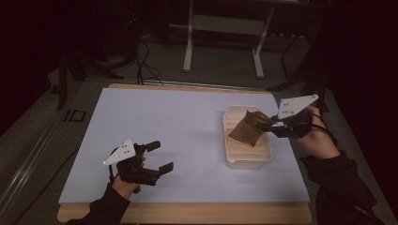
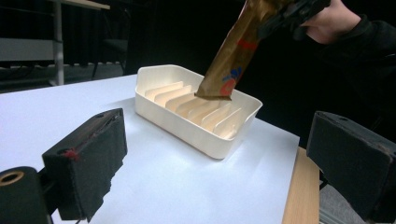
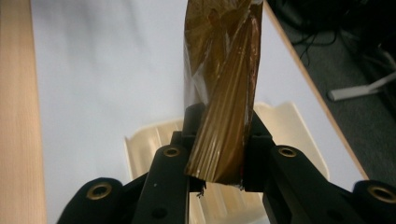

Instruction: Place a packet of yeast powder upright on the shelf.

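The brown packet [image 1: 248, 129] hangs tilted over the slotted tray [image 1: 230, 154], its lower end at the dividers. My right gripper [image 1: 277, 127] pinches its top edge. I judge I'm slotting it in; next, lower it between two dividers. My left gripper [image 1: 157, 156] rests spread, well apart.

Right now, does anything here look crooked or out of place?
Nothing is spilled or broken. The brown packet hangs tilted from the right gripper, with its lower end among the slots of the cream rack, not yet slotted upright.
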Available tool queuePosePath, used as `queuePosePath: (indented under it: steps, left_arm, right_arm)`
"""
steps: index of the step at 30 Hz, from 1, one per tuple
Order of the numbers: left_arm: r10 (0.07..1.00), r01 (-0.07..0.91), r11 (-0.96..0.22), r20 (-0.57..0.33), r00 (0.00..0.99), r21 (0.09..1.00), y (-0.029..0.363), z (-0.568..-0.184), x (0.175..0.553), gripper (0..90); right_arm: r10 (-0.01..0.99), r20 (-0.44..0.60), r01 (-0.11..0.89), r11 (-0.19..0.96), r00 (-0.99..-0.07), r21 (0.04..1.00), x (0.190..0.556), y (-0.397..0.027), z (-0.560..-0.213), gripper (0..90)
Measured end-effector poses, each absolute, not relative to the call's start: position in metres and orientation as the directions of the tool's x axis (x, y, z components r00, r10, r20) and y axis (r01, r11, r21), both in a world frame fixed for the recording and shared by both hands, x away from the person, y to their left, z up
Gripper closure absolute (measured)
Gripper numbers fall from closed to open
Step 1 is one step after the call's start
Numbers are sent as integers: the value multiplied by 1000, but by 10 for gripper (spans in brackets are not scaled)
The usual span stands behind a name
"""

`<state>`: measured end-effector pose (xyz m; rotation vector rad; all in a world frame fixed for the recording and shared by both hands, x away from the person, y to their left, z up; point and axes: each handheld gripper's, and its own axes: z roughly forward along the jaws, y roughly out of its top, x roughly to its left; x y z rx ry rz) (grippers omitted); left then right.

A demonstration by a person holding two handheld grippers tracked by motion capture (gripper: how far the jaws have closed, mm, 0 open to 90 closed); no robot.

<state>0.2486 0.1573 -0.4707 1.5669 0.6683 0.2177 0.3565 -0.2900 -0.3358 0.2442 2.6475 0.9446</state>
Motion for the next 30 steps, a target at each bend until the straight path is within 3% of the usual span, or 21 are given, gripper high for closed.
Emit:
queuePosePath:
  steps: [14, 30]
  left_arm:
    - [538, 290, 42, -266, 800, 956, 162, -476, 251, 58]
    - [540, 305, 48, -282, 793, 951, 163, -481, 252, 58]
  right_arm:
    - [209, -237, 50, 840, -949, 540, 371, -271, -350, 763]
    - [200, -182, 67, 830, -963, 554, 389, -255, -370, 763]
